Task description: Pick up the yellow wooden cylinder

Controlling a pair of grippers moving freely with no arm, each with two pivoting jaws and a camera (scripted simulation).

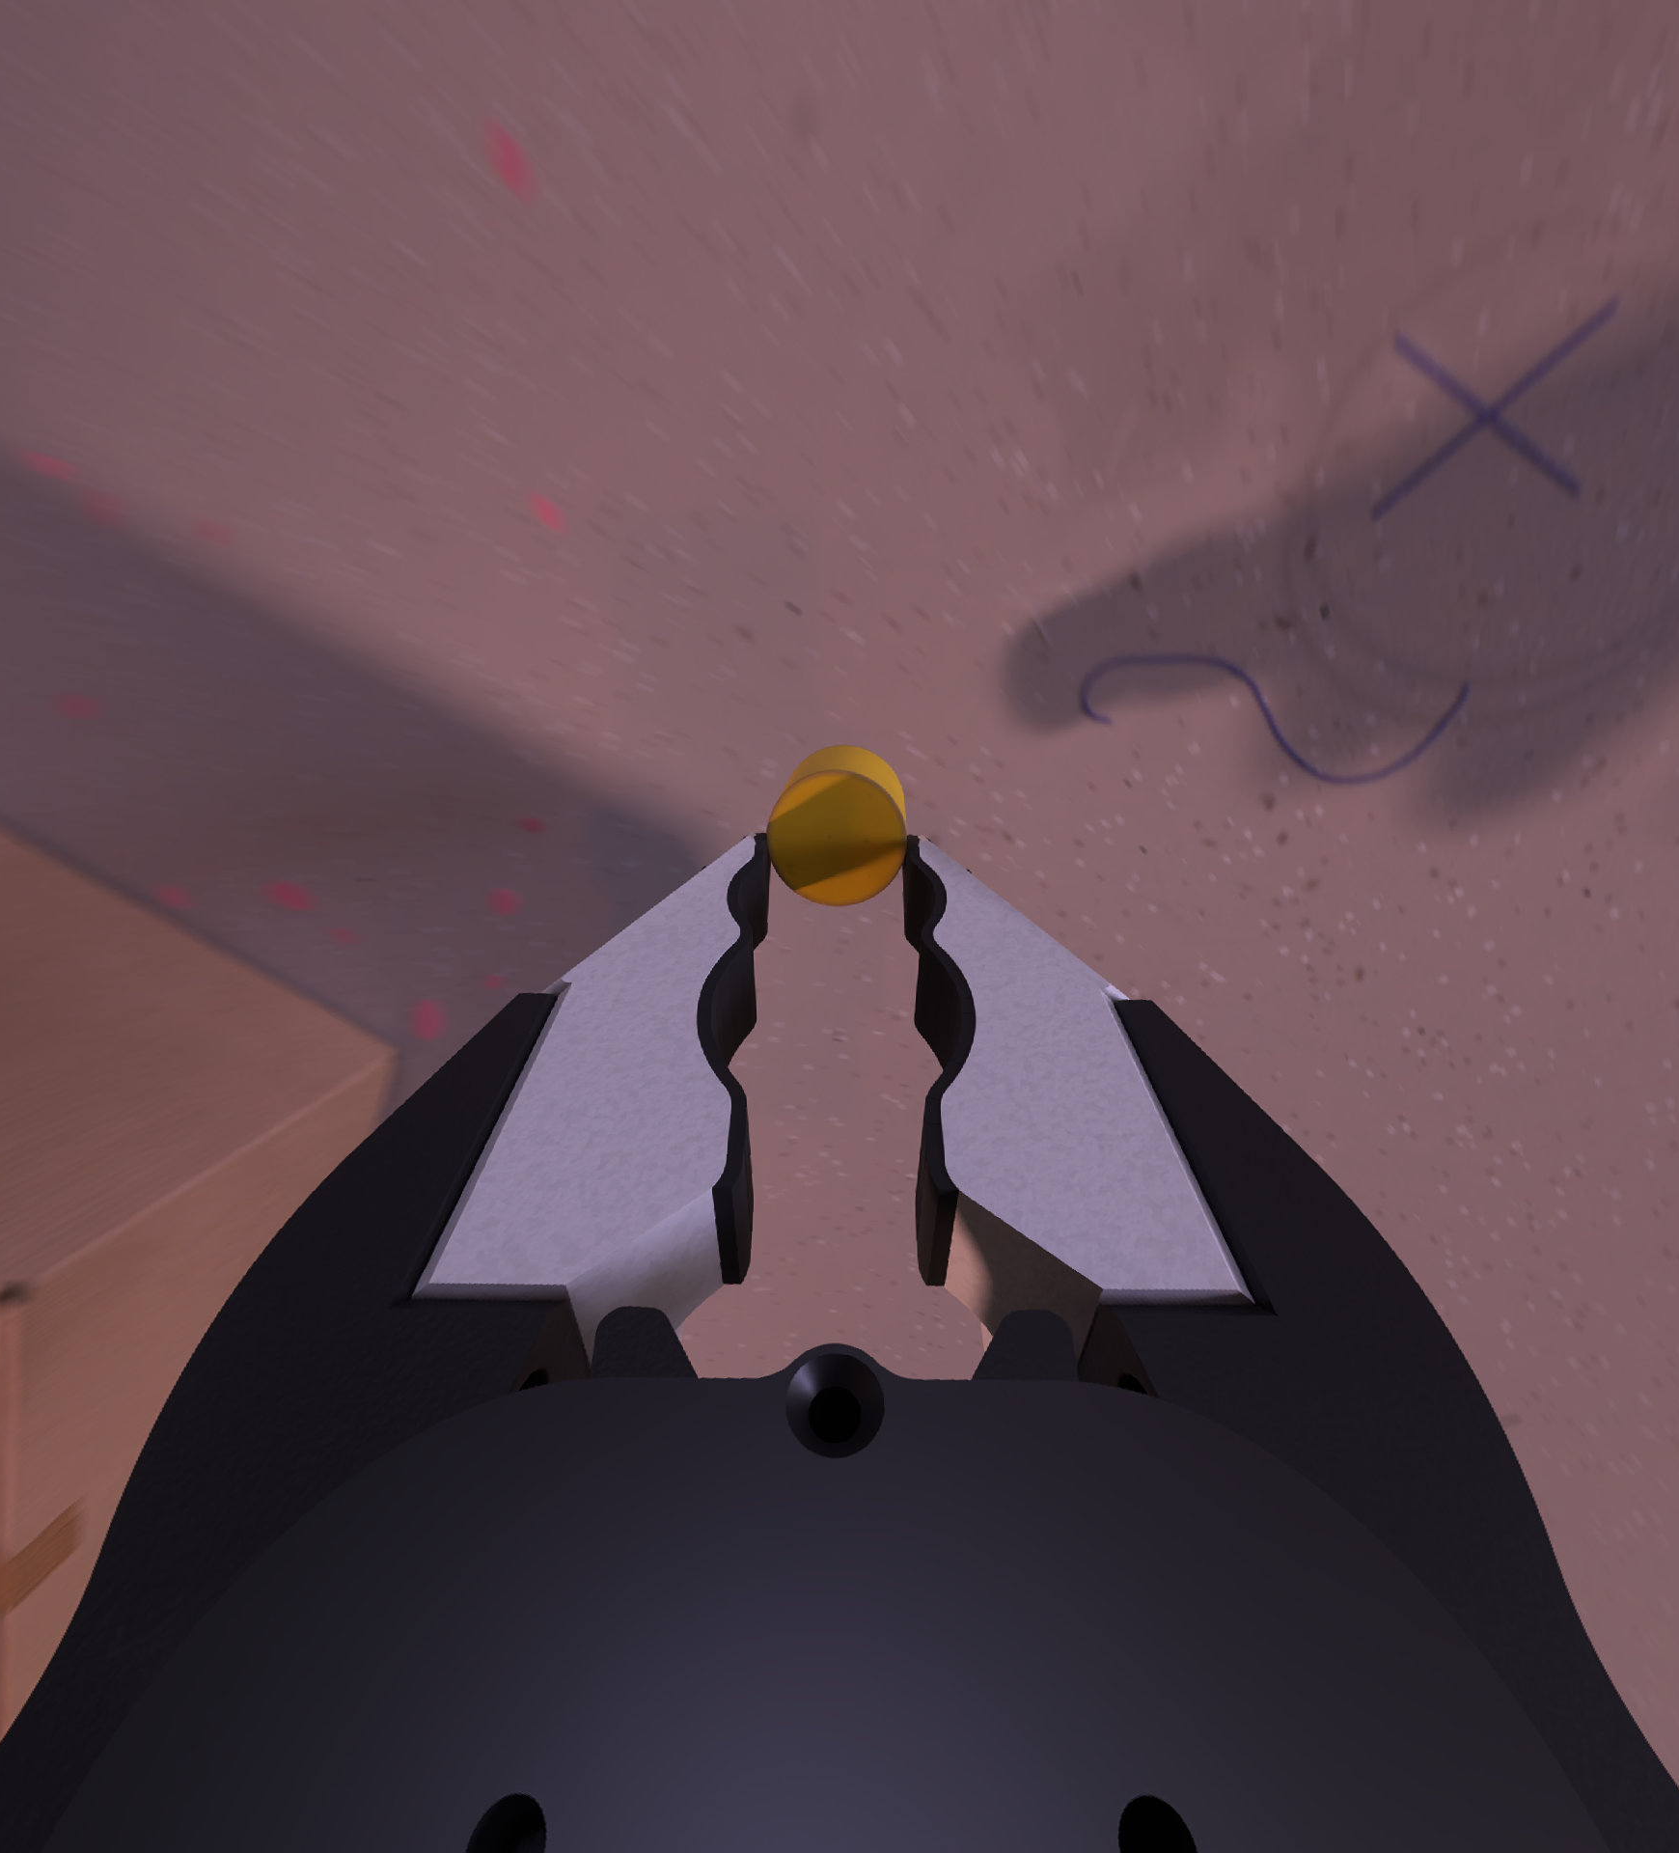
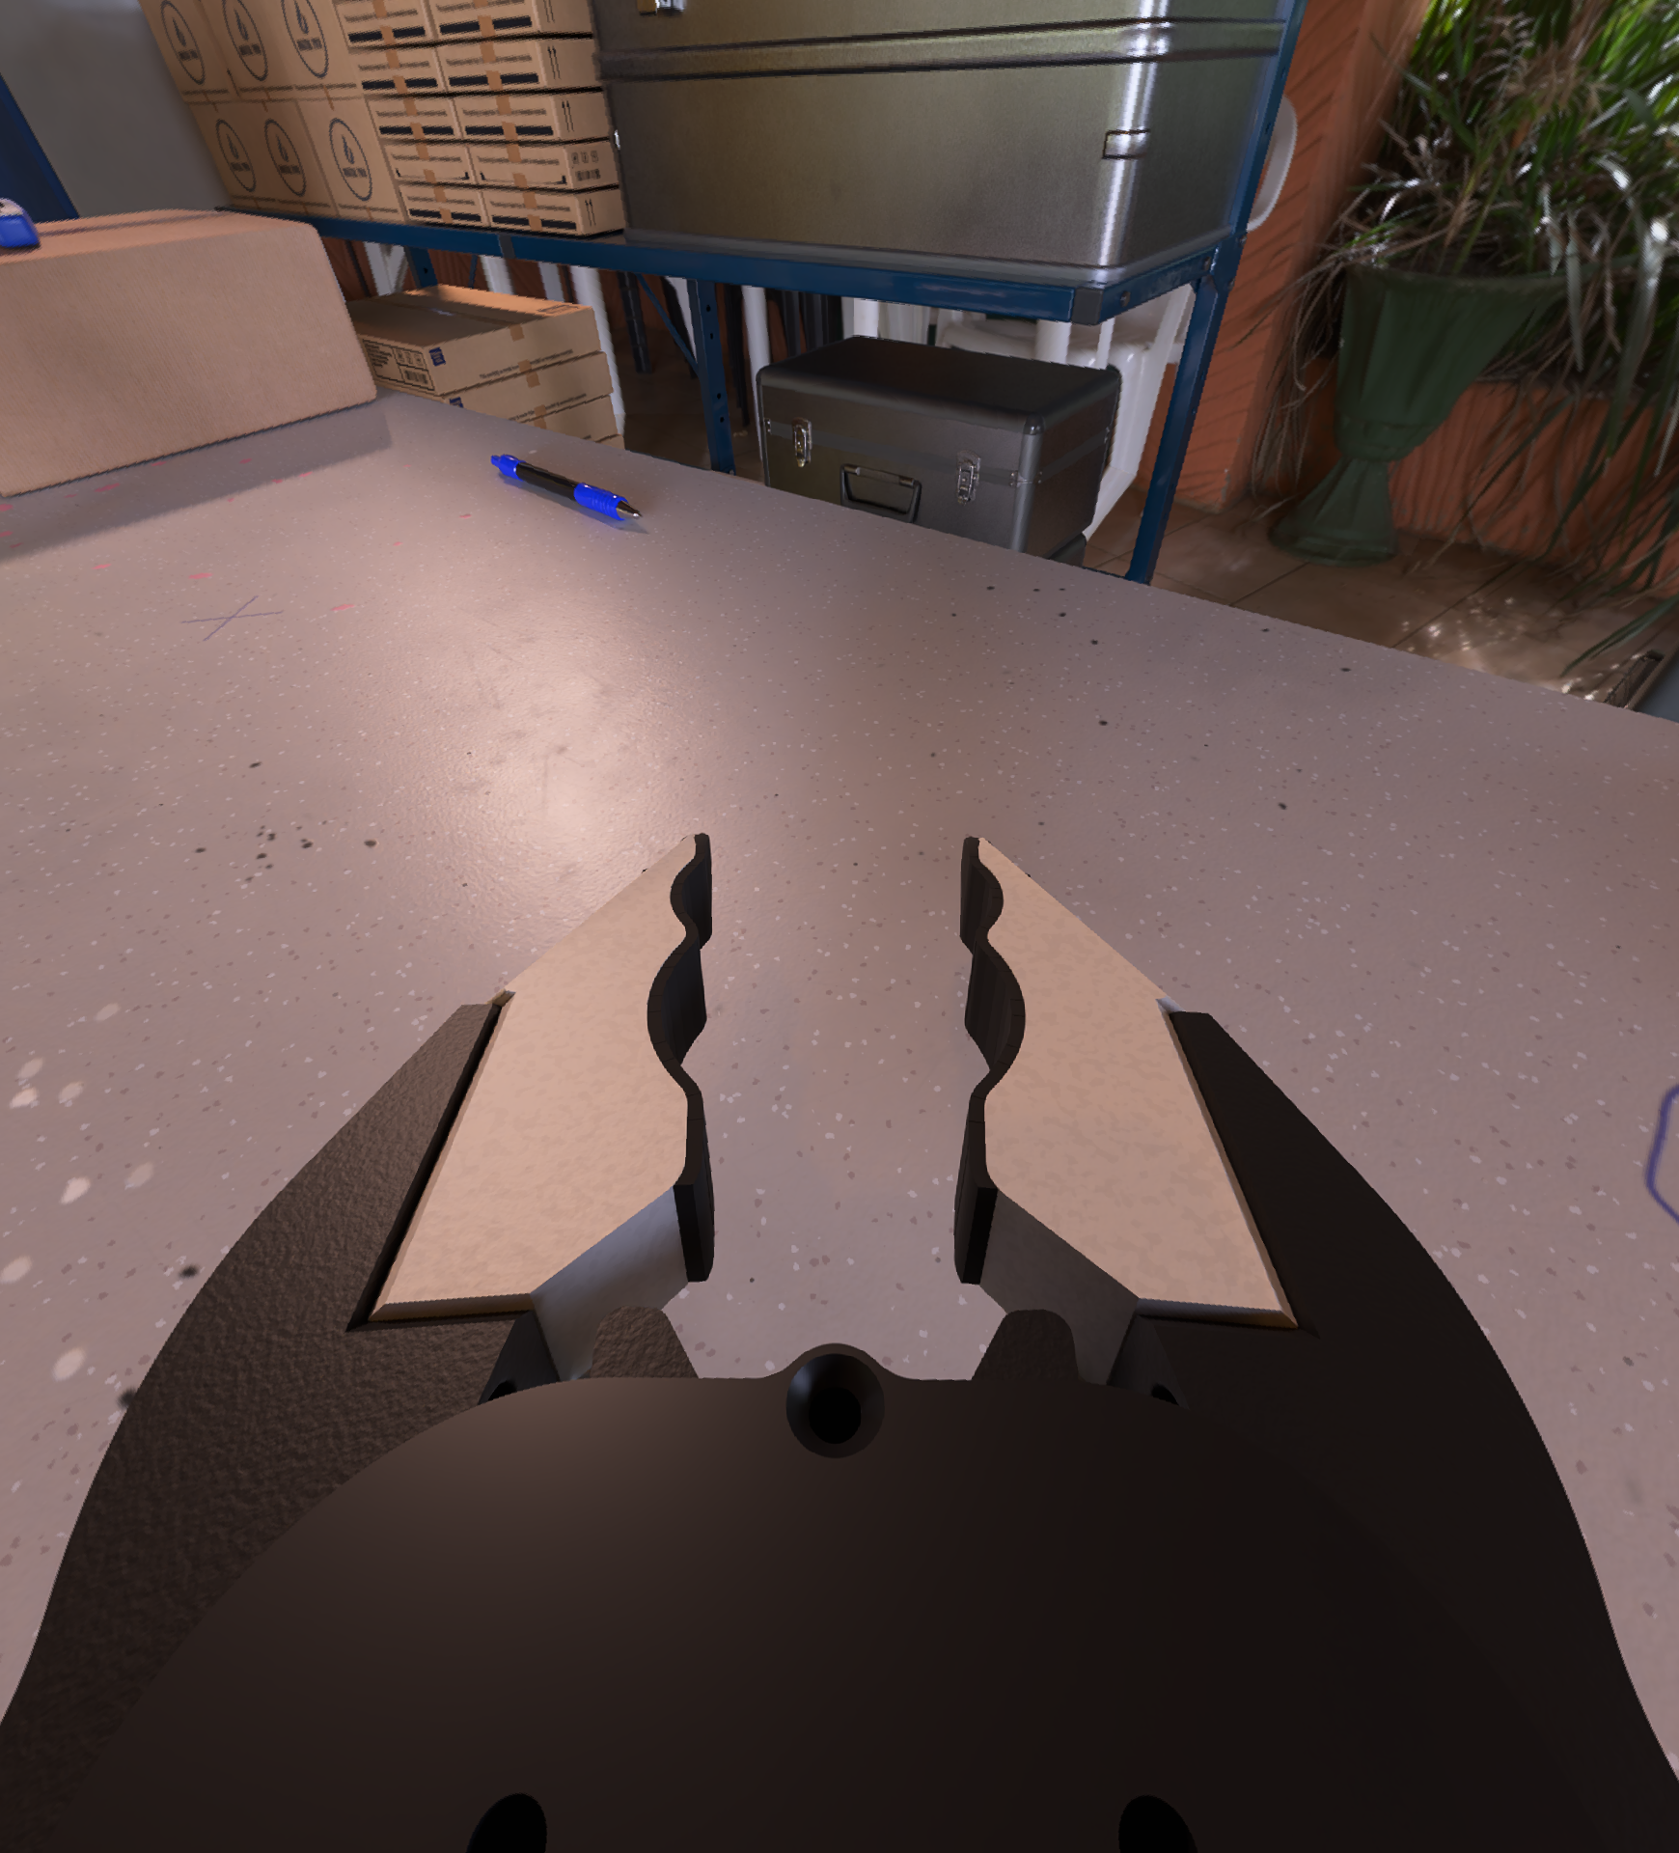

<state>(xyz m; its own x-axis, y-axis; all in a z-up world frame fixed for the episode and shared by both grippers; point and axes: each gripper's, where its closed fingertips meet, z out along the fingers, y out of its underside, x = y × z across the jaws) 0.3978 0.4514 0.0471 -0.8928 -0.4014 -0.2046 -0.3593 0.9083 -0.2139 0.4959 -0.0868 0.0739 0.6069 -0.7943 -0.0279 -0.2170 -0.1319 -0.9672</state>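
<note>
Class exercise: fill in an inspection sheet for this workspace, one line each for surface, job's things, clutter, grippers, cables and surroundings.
Surface: speckled grey-pink tabletop, blue pen marks, pink flecks.
Job's things: small yellow wooden cylinder pinched at the left gripper fingertips.
Clutter: blue-and-black pen; tan cardboard box with a small blue object on top.
Grippers: left shut on the cylinder; right gripper open, empty.
Cables: nothing seen.
Surroundings: blue metal shelving with stacked cartons and a silver case, dark case below, potted plant.

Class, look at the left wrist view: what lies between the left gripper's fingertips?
The yellow cylinder sits there, pinched at the very tips of the left gripper; the left wrist view shows it.
</note>
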